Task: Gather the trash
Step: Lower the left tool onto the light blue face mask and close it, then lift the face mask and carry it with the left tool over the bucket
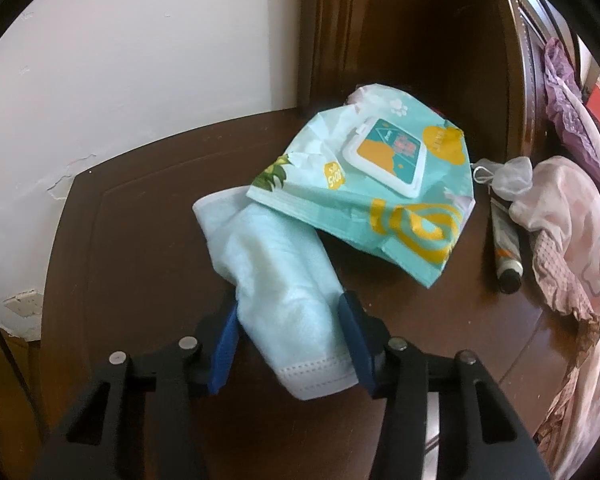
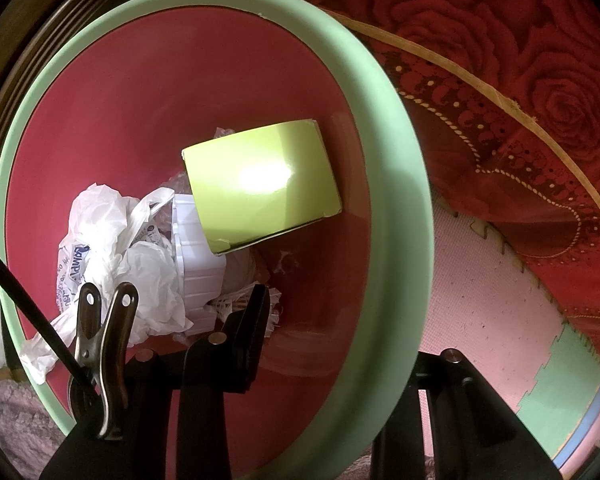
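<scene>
Pinching face mask [image 1: 276, 280], left tool [image 1: 288, 320] | bin [image 2: 396, 216] rim, right tool [image 2: 336, 312]

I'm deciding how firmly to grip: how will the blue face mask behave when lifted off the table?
The face mask looks like thin, soft fabric, so it will probably droop limply from the left tongs. It seems very light. Its far end lies under the wet-wipes pack, which may drag.

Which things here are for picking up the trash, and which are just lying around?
For the job:
- left hand-held gripper, around the face mask
- right hand-held gripper, clamped on the bin rim
- green box and crumpled plastic already in the bin

Just lying around:
- wet wipes pack
- tube
- pink cloth
</scene>
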